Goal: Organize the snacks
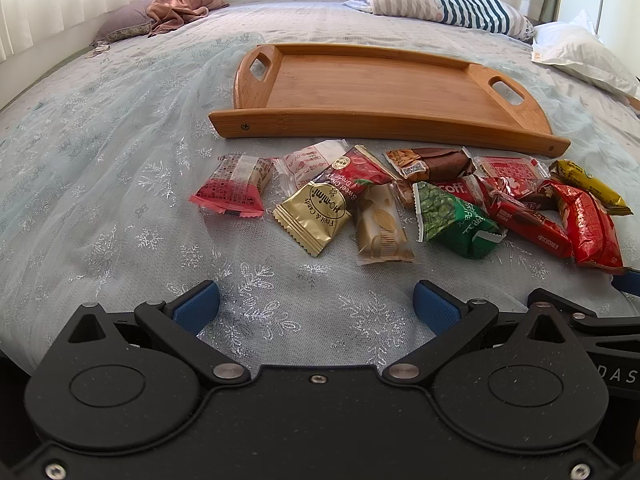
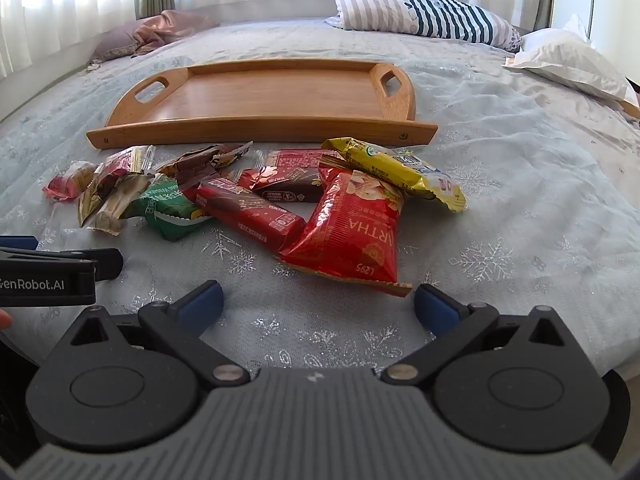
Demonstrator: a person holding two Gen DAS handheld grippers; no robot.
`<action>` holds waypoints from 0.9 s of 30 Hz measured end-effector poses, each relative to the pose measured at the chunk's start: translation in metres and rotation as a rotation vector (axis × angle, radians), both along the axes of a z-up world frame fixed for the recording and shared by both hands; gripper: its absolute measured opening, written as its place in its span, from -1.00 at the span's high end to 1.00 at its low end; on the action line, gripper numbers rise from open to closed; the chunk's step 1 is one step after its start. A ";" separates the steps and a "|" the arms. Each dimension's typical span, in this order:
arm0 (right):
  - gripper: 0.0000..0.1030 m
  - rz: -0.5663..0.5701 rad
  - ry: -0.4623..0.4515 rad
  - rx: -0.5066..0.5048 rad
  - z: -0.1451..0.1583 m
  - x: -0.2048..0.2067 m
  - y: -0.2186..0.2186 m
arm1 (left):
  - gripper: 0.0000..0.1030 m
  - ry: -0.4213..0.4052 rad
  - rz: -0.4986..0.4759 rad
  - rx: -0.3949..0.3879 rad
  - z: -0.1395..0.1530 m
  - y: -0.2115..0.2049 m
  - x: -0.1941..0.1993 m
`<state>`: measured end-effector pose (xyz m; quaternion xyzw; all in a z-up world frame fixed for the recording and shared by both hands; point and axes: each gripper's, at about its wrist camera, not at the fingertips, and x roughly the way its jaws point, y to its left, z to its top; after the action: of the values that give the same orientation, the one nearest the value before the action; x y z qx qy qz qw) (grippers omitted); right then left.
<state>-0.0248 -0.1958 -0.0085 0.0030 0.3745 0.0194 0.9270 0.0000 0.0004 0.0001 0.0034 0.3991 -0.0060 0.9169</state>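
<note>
Several wrapped snacks lie in a loose pile on the bedspread in front of a wooden tray [image 1: 280,118] [image 2: 240,130], which holds nothing. In the left wrist view I see a gold candy packet [image 1: 312,216], a green packet [image 1: 456,216] and a pink-red packet [image 1: 232,190]. My left gripper [image 1: 316,304] is open and empty, just short of the pile. In the right wrist view a red snack bag [image 2: 352,228] lies closest, with a yellow bar [image 2: 396,170] behind it. My right gripper [image 2: 318,304] is open and empty, just short of the red bag.
The bed is covered with a pale snowflake-patterned spread [image 1: 120,160]. A striped pillow [image 1: 440,0], a white pillow [image 1: 580,52] and a pink cloth [image 1: 180,8] lie at the far side. The left gripper's body shows at the left edge of the right wrist view [image 2: 48,276].
</note>
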 end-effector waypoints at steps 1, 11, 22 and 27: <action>-1.00 0.001 -0.003 -0.001 0.001 -0.002 0.003 | -1.00 0.000 0.000 0.000 0.000 0.000 0.000; -1.00 0.000 -0.003 -0.002 0.001 -0.002 0.003 | -1.00 -0.001 0.000 0.001 0.000 0.000 0.000; -1.00 0.001 -0.004 -0.004 0.000 -0.003 0.003 | -1.00 -0.002 0.000 0.000 0.000 0.000 0.000; -1.00 0.001 -0.005 -0.005 0.001 -0.003 0.003 | -1.00 -0.002 0.000 0.001 0.000 0.000 0.000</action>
<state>-0.0276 -0.1930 -0.0079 0.0007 0.3721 0.0191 0.9280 0.0001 0.0003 0.0002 0.0037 0.3983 -0.0058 0.9172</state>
